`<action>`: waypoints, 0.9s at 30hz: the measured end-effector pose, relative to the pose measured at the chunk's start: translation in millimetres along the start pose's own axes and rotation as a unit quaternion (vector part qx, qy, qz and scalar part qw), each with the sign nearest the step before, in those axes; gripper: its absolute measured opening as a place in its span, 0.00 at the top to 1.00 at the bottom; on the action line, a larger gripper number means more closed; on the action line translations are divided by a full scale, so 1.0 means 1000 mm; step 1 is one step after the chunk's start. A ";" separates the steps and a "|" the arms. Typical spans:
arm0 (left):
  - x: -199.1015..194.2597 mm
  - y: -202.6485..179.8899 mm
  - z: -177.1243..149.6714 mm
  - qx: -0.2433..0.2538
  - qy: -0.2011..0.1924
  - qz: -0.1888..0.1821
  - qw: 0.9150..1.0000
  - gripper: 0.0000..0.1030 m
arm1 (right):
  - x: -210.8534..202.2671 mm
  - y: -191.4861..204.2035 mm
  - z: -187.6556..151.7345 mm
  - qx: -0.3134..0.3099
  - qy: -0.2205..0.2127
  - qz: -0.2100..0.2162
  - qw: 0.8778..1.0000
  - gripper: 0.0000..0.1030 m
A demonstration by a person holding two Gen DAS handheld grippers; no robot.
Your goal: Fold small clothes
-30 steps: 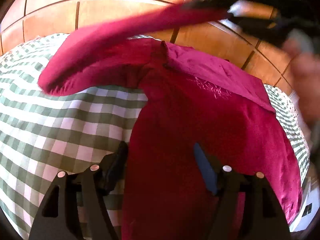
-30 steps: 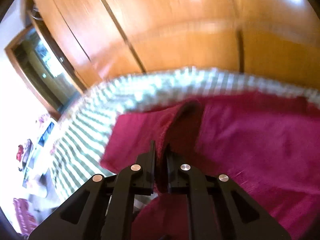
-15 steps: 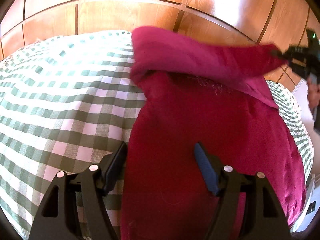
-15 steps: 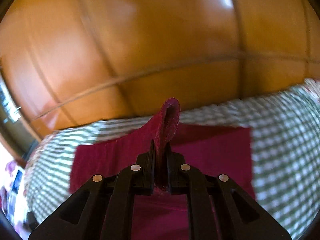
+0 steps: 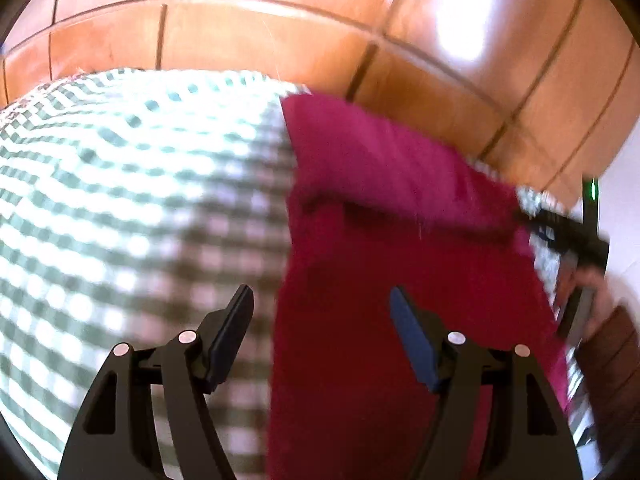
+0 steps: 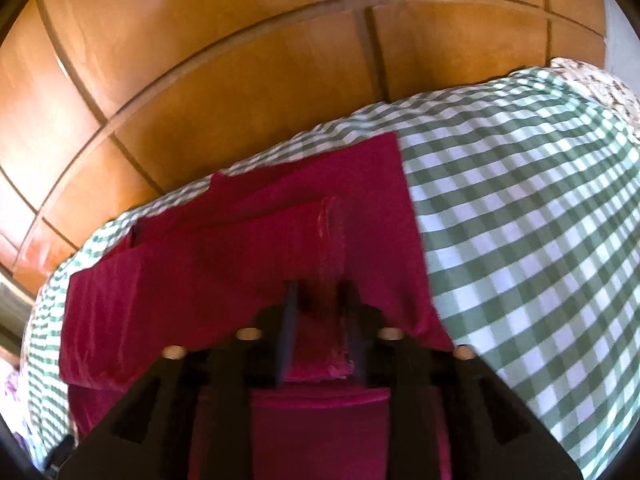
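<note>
A crimson long-sleeved garment (image 5: 400, 240) lies flat on a green-and-white checked cloth (image 5: 120, 200). One sleeve (image 5: 380, 160) is folded across its upper part. My left gripper (image 5: 320, 292) hovers over the garment's left edge, its jaws opening, with nothing gripped between them. In the right wrist view the garment (image 6: 200, 280) fills the middle. The sleeve's cuff (image 6: 332, 240) lies between the jaws of my right gripper (image 6: 318, 286), which are opening with gaps beside the cloth. The right gripper (image 5: 560, 232) also shows blurred at the garment's right edge.
Glossy wooden panels (image 5: 240, 32) rise right behind the far edge of the checked cloth (image 6: 520, 220). A hand and sleeve (image 5: 608, 320) hold the right gripper at the right edge. Patterned fabric (image 6: 592, 80) peeks past the cloth's far right corner.
My right gripper carried the sleeve across the garment from left to right, lowered it onto the body and parted its jaws. My left gripper rose a little above the cloth.
</note>
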State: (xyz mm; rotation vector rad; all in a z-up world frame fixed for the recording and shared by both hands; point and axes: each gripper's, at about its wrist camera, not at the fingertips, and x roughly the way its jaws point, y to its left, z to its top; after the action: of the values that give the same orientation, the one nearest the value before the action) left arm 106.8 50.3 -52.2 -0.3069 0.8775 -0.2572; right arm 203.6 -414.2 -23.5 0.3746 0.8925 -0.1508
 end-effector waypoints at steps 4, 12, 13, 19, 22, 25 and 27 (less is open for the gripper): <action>0.015 0.032 0.038 -0.059 -0.005 -0.012 0.998 0.29 | -0.027 0.010 -0.001 -0.016 -0.032 0.014 0.999 0.54; 0.073 0.059 0.101 -0.135 0.011 -0.052 0.989 0.30 | -0.006 0.062 -0.018 -0.130 -0.012 0.007 0.991 0.54; 0.080 0.060 0.106 -0.138 0.012 -0.054 0.989 0.30 | 0.000 0.064 -0.020 -0.134 -0.007 0.003 0.991 0.54; 0.125 0.052 0.131 -0.151 0.039 -0.076 0.985 0.30 | 0.020 0.061 -0.021 -0.130 0.001 -0.016 0.991 0.54; 0.134 0.043 0.137 -0.145 0.043 -0.086 0.985 0.55 | 0.024 0.059 -0.024 -0.133 -0.004 -0.018 0.991 0.50; 0.124 0.022 0.147 -0.104 0.020 -0.084 0.991 0.88 | 0.024 0.059 -0.025 -0.136 -0.009 -0.022 0.990 0.49; 0.108 0.006 0.153 -0.057 -0.017 -0.063 0.996 0.90 | 0.025 0.061 -0.028 -0.142 -0.012 -0.027 0.989 0.47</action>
State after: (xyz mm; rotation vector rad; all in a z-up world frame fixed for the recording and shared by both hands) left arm 293.7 42.4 -38.9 -0.4727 0.8427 -0.3177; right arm 216.3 -346.4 -43.0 0.0830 0.8865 -0.0763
